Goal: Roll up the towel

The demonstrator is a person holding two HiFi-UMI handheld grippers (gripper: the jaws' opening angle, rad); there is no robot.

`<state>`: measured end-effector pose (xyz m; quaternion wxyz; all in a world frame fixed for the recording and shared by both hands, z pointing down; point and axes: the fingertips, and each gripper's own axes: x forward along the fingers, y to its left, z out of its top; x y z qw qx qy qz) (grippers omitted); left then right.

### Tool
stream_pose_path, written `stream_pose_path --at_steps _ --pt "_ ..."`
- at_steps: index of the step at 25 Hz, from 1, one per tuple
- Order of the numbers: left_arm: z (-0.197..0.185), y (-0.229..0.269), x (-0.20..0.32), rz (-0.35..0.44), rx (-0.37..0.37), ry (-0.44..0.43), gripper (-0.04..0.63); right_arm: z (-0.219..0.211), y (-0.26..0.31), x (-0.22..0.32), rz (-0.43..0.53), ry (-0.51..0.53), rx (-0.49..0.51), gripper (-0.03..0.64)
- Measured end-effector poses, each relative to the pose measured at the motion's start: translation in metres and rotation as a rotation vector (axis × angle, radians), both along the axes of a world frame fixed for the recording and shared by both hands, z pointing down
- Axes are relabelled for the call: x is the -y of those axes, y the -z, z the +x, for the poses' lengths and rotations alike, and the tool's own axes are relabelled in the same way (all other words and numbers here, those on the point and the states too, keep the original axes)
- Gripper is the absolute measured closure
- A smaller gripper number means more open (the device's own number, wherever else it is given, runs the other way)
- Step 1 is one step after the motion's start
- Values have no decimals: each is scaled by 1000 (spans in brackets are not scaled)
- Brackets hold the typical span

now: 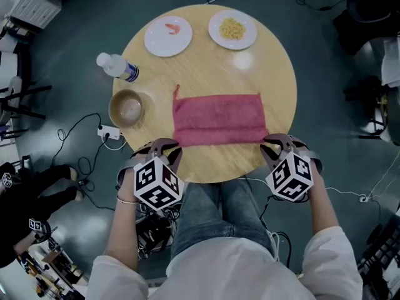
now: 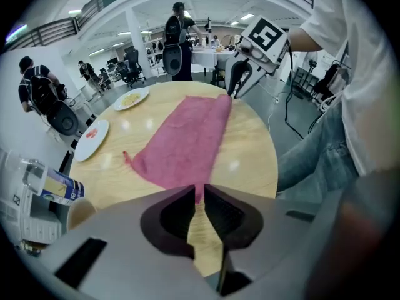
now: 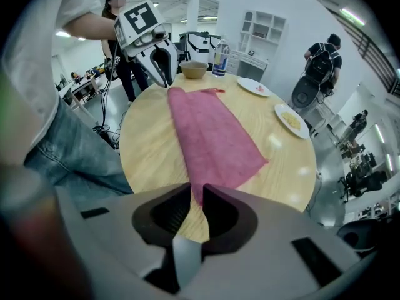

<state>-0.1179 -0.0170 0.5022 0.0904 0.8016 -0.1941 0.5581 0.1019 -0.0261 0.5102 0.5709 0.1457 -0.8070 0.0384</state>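
A pink towel lies flat across the near half of the round wooden table, long side running left to right. My left gripper points down at the towel's near left corner, and my right gripper at its near right corner. In the left gripper view the jaws stand a narrow slit apart; the towel ends right at the tips and bare wood shows through the gap. The right gripper view shows the same: a thin gap at the jaws, the towel reaching just to the tips.
At the table's far side are a white plate with a red bit and a plate of yellow food. A water bottle and a tan bowl sit at the left. Cables and a power strip lie on the floor. People stand in the room behind.
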Motion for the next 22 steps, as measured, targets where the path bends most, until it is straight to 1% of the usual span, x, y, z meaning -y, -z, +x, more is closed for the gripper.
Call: stream_pose_path --at_steps 7,13,17,22 --pt "6 -18 0 4 39 -59 534 -2 -14 0 8 23 -14 551" --pt "6 -28 2 -9 63 -84 526 -2 -23 0 0 51 -42 543" --pt "8 -30 4 -2 75 -110 527 -2 -24 1 -3 63 -52 541" --pt "8 -31 5 6 66 -117 538 -1 -25 5 12 56 -48 572"
